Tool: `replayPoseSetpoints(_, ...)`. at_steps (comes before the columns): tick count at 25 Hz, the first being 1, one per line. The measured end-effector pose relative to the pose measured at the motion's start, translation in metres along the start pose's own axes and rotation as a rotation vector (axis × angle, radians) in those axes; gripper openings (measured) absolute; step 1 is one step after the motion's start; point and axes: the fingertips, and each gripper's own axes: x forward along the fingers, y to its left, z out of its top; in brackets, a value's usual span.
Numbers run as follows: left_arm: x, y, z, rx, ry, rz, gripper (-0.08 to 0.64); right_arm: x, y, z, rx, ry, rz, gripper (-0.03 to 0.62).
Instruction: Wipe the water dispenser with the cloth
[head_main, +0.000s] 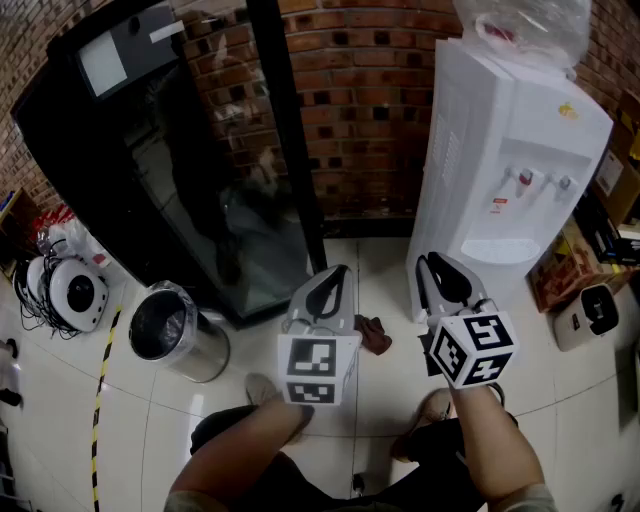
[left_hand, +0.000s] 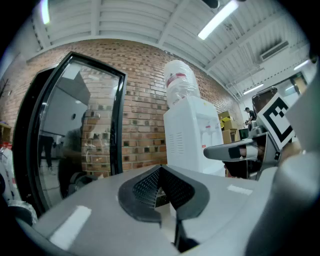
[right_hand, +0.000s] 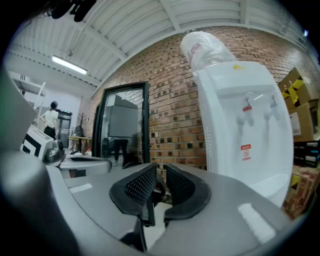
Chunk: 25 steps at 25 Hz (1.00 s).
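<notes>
The white water dispenser (head_main: 510, 170) stands against the brick wall at the right, with a plastic-wrapped bottle (head_main: 522, 25) on top and two taps on its front. It also shows in the left gripper view (left_hand: 195, 135) and close up in the right gripper view (right_hand: 245, 135). A small brown cloth (head_main: 374, 334) lies crumpled on the tiled floor near the dispenser's foot, between the two grippers as seen from above. My left gripper (head_main: 330, 290) and right gripper (head_main: 445, 280) are held level, side by side, above the floor. Both are shut with nothing between their jaws.
A tall black glass-door cabinet (head_main: 150, 170) fills the left. A steel bin (head_main: 172, 332) with a liner stands in front of it, and a white round appliance (head_main: 76, 292) lies further left. Cardboard boxes (head_main: 605, 215) and a white device (head_main: 590, 315) crowd the right of the dispenser.
</notes>
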Motion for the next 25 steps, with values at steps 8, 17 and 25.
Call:
replayPoseSetpoints(8, 0.035, 0.069, -0.038, -0.05, 0.039, 0.051, 0.0, 0.049, -0.006, -0.027, -0.128, 0.037, -0.013, 0.143)
replayPoseSetpoints(17, 0.089, 0.055, -0.044, 0.034, 0.023, -0.038, 0.046, 0.094, -0.009, -0.066, -0.204, 0.193, 0.114, 0.212)
replayPoseSetpoints(25, 0.126, 0.065, -0.094, 0.067, 0.039, -0.024, 0.044, 0.143, -0.014, -0.125, -0.291, 0.333, 0.226, 0.238)
